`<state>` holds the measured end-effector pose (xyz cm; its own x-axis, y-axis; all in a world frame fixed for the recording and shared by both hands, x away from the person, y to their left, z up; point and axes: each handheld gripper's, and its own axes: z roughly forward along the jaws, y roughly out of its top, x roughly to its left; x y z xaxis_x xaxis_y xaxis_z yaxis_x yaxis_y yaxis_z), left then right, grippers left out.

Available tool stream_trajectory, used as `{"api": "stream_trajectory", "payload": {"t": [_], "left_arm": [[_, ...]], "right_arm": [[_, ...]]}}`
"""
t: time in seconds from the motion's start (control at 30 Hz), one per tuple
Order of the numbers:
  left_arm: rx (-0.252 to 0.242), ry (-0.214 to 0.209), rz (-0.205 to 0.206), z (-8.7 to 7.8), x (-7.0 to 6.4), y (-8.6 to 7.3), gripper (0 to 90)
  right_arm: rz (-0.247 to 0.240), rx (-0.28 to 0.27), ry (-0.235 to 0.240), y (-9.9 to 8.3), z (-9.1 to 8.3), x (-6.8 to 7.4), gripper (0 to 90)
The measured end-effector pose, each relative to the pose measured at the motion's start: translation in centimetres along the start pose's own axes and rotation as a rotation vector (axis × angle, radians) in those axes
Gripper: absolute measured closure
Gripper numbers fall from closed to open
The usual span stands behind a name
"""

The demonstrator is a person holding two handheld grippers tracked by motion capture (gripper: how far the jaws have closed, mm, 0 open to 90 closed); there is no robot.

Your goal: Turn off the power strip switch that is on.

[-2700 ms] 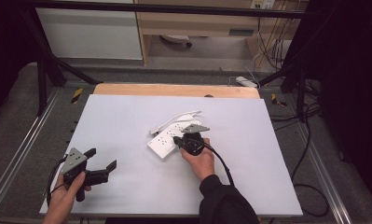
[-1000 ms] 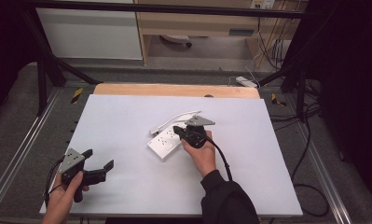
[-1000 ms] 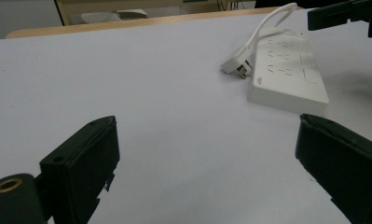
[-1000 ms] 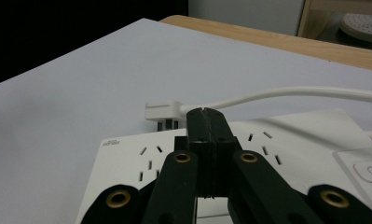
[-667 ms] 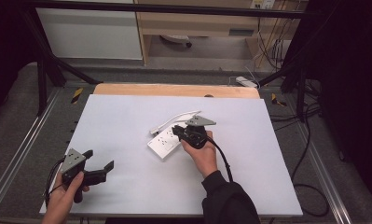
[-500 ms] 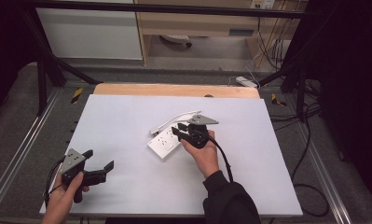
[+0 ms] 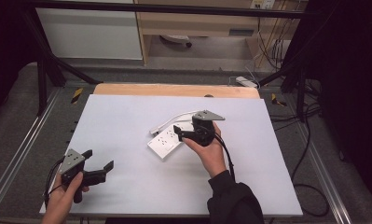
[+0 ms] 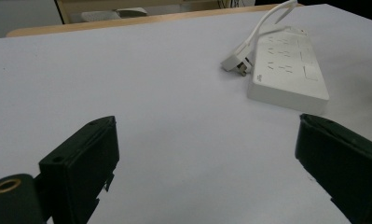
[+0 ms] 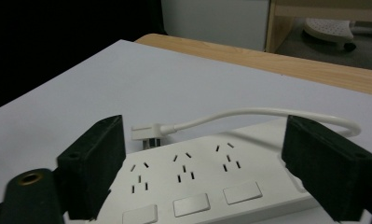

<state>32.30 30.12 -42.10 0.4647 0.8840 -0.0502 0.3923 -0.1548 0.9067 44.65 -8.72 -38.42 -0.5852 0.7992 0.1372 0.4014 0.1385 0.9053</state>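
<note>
- White sheet covers the desk (image 7: 127,116), with a strip of bare wood showing along the far edge.
- Far left, near the front corner, the left gripper (image 7: 98,164) sits in the person's left hand (image 7: 62,200), low over the sheet. Its fingers (image 8: 81,158) are spread wide with nothing between them, just plain desk.
- From the left gripper view the power strip (image 8: 288,70) is well ahead and off to one side, nowhere near those fingers.
- Middle of the desk: the white power strip (image 7: 167,140) lies flat at an angle, sockets and switches facing up.
- Its short white cable (image 7: 181,115) loops round the far side and ends in a plug (image 7: 155,131) lying on the sheet just beside the strip's left end.
- Right of that, the right gripper (image 7: 180,132) is held in the right hand (image 7: 209,151), black sleeve behind it, pointing left over the strip.
- In the right gripper view its fingers (image 9: 97,158) are wide apart, straddling the strip (image 9: 197,186) without pinching it. Can't tell if they touch it.
</note>
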Motion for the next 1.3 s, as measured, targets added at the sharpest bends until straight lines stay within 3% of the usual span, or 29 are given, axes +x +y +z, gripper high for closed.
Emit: {"api": "stream_trajectory", "payload": {"t": [0.27,0.43,0.83,1.3], "left_arm": [[0.004,0.002,-0.002,0.1,-0.1,-0.1,6.0],[0.005,0.006,-0.010,0.1,0.0,-0.1,6.0],[0.005,-0.005,-0.012,0.1,-0.1,-0.1,6.1],[-0.004,0.003,-0.027,0.1,0.0,-0.1,5.7]], "right_arm": [[-0.009,0.007,0.002,0.6,-1.0,-0.2,3.9],[-0.011,0.005,0.006,0.8,-1.6,-0.3,3.8],[-0.025,-0.007,-0.016,0.6,-4.9,-1.0,3.0],[-0.025,-0.009,-0.033,0.2,-6.7,-2.1,3.3]]}}
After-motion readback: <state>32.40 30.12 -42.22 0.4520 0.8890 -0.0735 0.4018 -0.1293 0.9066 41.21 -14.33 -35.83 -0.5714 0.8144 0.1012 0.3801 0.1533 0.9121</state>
